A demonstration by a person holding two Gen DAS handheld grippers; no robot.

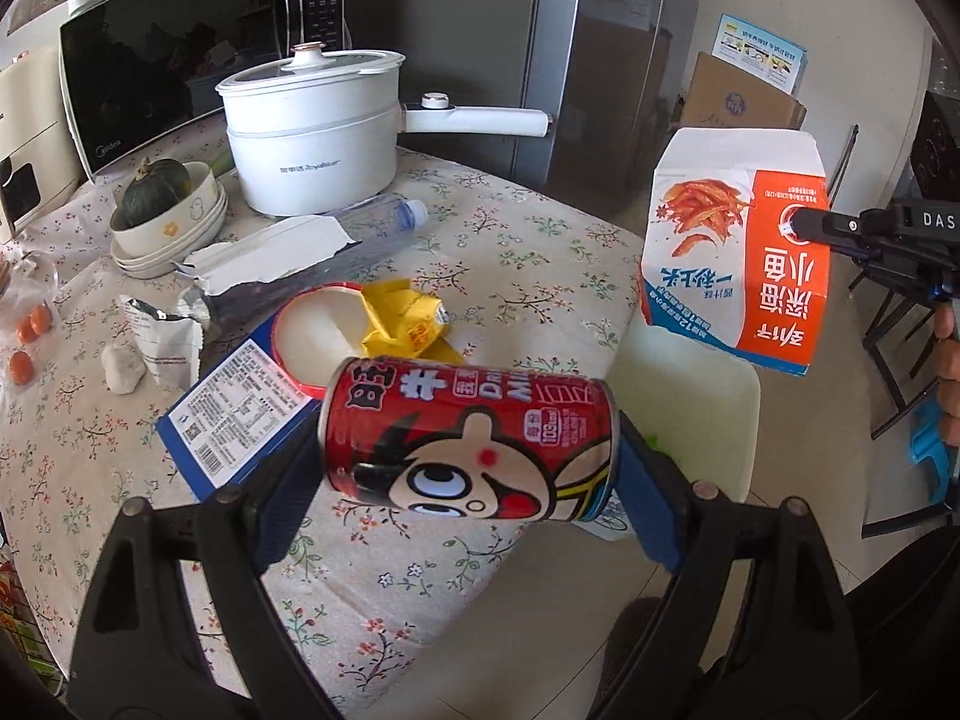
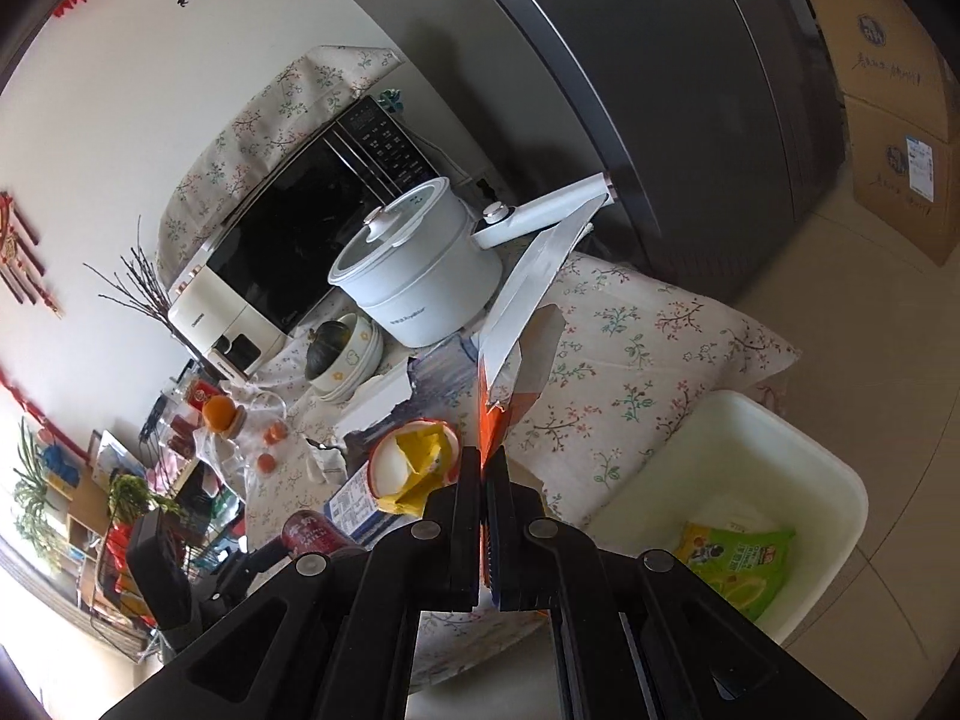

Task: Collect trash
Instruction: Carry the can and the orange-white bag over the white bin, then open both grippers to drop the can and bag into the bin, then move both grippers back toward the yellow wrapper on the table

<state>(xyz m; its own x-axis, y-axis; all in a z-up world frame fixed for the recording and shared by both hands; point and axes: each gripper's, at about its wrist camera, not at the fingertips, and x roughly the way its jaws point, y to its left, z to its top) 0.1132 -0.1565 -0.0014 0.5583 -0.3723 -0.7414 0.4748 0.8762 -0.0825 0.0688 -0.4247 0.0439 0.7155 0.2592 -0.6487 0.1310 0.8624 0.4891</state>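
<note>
A red milk-drink can lies crosswise between the blue pads of my left gripper, which is shut on it above the table's front edge. My right gripper is shut on the edge of an orange and white snack box, held in the air over the table corner. In the left wrist view the right gripper pinches the box from the right. Below it on the floor stands a white bin holding a green packet. The can also shows low left in the right wrist view.
On the floral tablecloth lie a yellow wrapper, a red-rimmed lid, a blue box, a silver wrapper and a plastic bottle. Behind stand a white pot, stacked bowls, a microwave and a fridge.
</note>
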